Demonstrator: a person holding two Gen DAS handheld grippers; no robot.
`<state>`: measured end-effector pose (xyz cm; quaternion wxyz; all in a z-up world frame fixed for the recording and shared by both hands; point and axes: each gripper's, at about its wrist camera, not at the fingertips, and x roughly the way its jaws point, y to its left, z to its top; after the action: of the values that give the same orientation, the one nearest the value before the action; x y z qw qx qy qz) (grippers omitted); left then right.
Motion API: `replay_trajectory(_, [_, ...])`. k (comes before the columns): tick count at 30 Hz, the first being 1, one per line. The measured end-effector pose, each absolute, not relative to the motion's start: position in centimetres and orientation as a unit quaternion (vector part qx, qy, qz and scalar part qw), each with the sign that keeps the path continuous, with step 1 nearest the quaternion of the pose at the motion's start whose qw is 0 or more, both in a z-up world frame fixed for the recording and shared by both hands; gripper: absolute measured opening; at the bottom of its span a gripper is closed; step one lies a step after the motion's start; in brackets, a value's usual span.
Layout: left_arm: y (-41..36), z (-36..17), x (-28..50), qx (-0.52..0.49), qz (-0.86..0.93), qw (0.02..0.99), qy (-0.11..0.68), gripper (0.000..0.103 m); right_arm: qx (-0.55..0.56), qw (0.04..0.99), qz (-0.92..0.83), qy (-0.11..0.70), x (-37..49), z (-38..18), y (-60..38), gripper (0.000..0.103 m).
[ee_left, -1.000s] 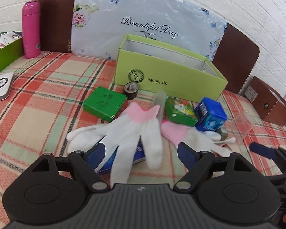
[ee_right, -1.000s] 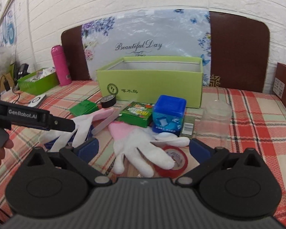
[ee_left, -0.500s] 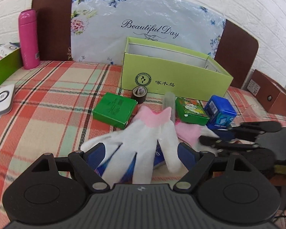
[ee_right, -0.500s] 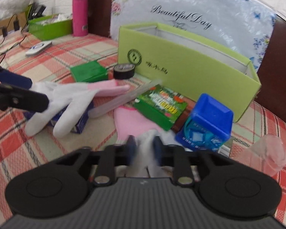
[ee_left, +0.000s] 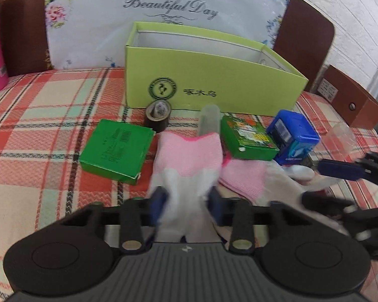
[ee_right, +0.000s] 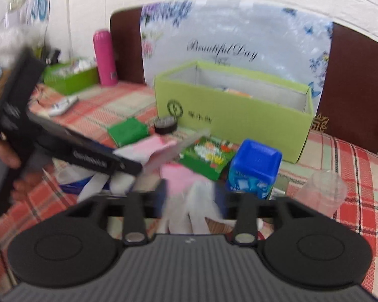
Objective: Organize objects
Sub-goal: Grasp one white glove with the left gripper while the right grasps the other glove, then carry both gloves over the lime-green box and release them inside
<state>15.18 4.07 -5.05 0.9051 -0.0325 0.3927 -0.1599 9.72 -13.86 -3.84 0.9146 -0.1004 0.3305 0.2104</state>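
The left tool (ee_left: 186, 202) is closing, its pads pinching a white glove with a pink cuff (ee_left: 187, 156). The right tool (ee_right: 191, 200) is opening around the second glove (ee_right: 189, 201) (blurred; contact unclear). Both gloves lie on the plaid table (ee_left: 37, 115) before the green box (ee_left: 214, 85).

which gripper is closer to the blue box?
Right. The right gripper sits just beside the blue box, jaws opening around a glove. The left gripper is farther off, closing on the other glove.
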Motion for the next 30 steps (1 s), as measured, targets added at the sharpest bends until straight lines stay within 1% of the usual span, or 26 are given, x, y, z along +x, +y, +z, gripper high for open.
replay_trajectory(1, [4.0, -4.9, 15.0, -0.029, -0.163, 0.904, 0.395, 0.013, -0.104, 0.911, 0.208, 0.34, 10.3, -4.5, -13.5, 0.053])
replay_trajectory(4, [4.4, -3.8, 14.1, -0.031, -0.164, 0.907, 0.387, 0.012, -0.108, 0.903, 0.197, 0.365, 12.1, -6.2, -12.9, 0.053])
replay_trajectory(6, [5.1, -2.6, 13.0, -0.045, -0.166, 0.912, 0.372, 0.012, -0.106, 0.902, 0.199, 0.367, 12.6, -7.0, -12.9, 0.053])
replay_trajectory(7, [5.5, -2.1, 12.4, -0.051, -0.169, 0.915, 0.364, 0.012, -0.106, 0.901, 0.204, 0.367, 12.7, -7.1, -12.8, 0.05])
replay_trajectory(8, [5.7, -1.5, 11.7, -0.056, -0.17, 0.917, 0.357, 0.012, -0.109, 0.9, 0.207, 0.368, 12.8, -6.9, -12.6, 0.034])
replay_trajectory(9, [5.9, -1.2, 11.1, -0.059, -0.17, 0.919, 0.352, 0.012, -0.117, 0.9, 0.209, 0.365, 12.7, -6.7, -12.3, 0.023])
replay_trajectory(10, [6.0, -0.9, 10.6, -0.062, -0.169, 0.919, 0.35, 0.012, -0.126, 0.898, 0.216, 0.363, 12.5, -6.4, -11.9, 0.008])
replay_trajectory(11, [6.1, -0.8, 10.1, -0.065, -0.168, 0.919, 0.349, 0.012, -0.125, 0.897, 0.223, 0.36, 12.2, -6.1, -11.7, 0.007])
replay_trajectory(13, [6.2, -1.0, 9.3, -0.069, -0.169, 0.918, 0.352, 0.012, -0.1, 0.898, 0.242, 0.354, 11.5, -5.4, -11.9, 0.006])
replay_trajectory(19, [6.2, -1.7, 8.2, -0.085, -0.162, 0.914, 0.361, 0.012, 0.027, 0.901, 0.286, 0.326, 9.3, -1.7, -14.7, 0.005])
replay_trajectory(24, [5.4, -0.3, 8.0, -0.087, -0.174, 0.919, 0.343, 0.012, 0.057, 0.914, 0.278, 0.29, 8.4, 1.1, -16.9, 0.005])
replay_trajectory(30, [3.8, 3.4, 8.5, -0.087, -0.201, 0.929, 0.299, 0.012, 0.089, 0.935, 0.244, 0.242, 8.6, 4.1, -19.7, 0.006])
